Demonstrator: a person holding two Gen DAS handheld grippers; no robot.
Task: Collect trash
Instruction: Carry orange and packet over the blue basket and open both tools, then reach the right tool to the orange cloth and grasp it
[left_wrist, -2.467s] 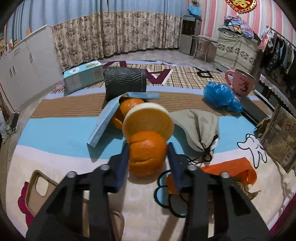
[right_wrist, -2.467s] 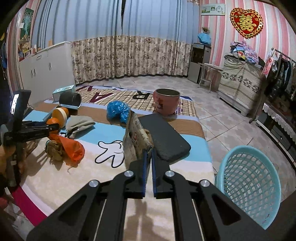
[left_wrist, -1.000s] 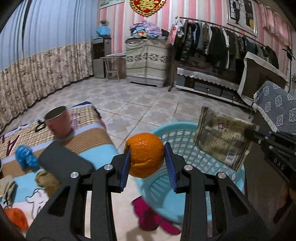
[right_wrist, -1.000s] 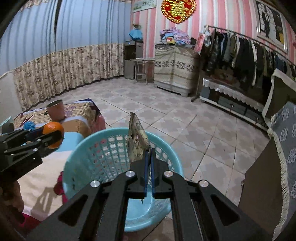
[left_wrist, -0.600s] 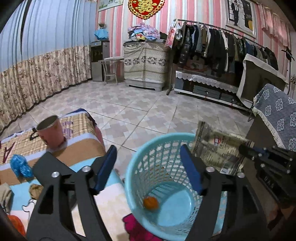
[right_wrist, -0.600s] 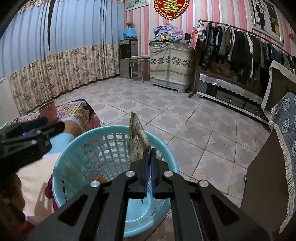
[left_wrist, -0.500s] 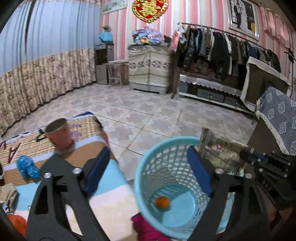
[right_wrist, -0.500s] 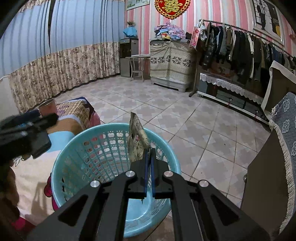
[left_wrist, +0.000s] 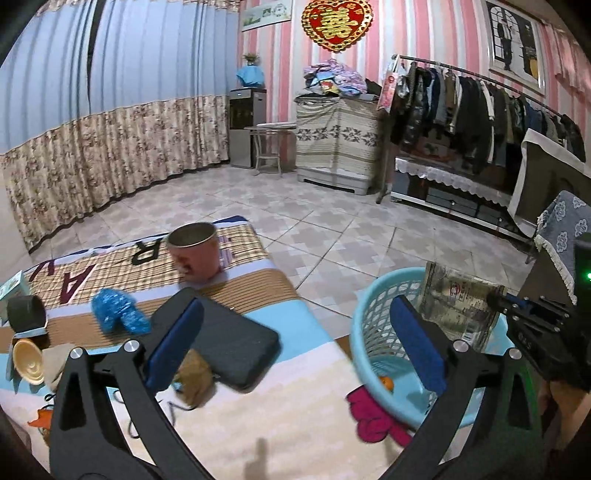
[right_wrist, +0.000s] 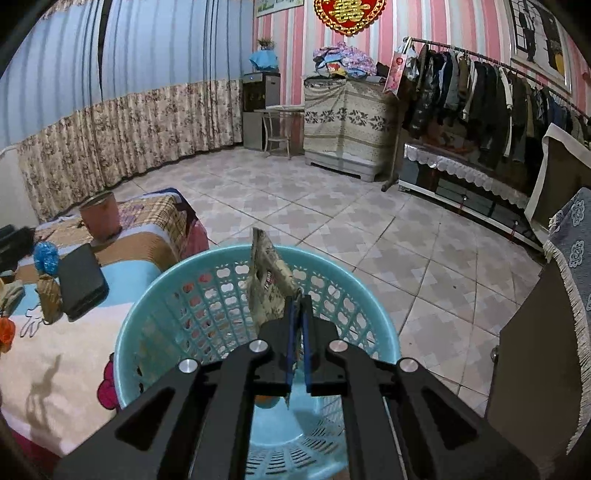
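A light blue plastic basket (left_wrist: 364, 328) (right_wrist: 184, 295) stands on the floor beside the bed. An orange peel (left_wrist: 386, 383) (right_wrist: 266, 401) lies on its bottom. My left gripper (left_wrist: 295, 343) is open and empty, above the bed edge and left of the basket. My right gripper (right_wrist: 297, 314) is shut on a printed snack wrapper (right_wrist: 267, 280) (left_wrist: 458, 310) and holds it upright over the basket's middle. On the bed lie a blue crumpled bag (left_wrist: 118, 312), a brown crumpled wrapper (left_wrist: 194, 376) and an orange scrap (right_wrist: 5, 334).
A pink cup (left_wrist: 194, 254), a black pad (left_wrist: 229, 343), a black roll (left_wrist: 26, 312) and a cream lid (left_wrist: 27, 363) sit on the bed. A dark cabinet with a fringed cloth (right_wrist: 569, 295) stands right of the basket. Tiled floor lies beyond.
My left gripper opened and dropped the orange peel into the basket, then swung left towards the bed. My right gripper stays over the basket, shut on the wrapper.
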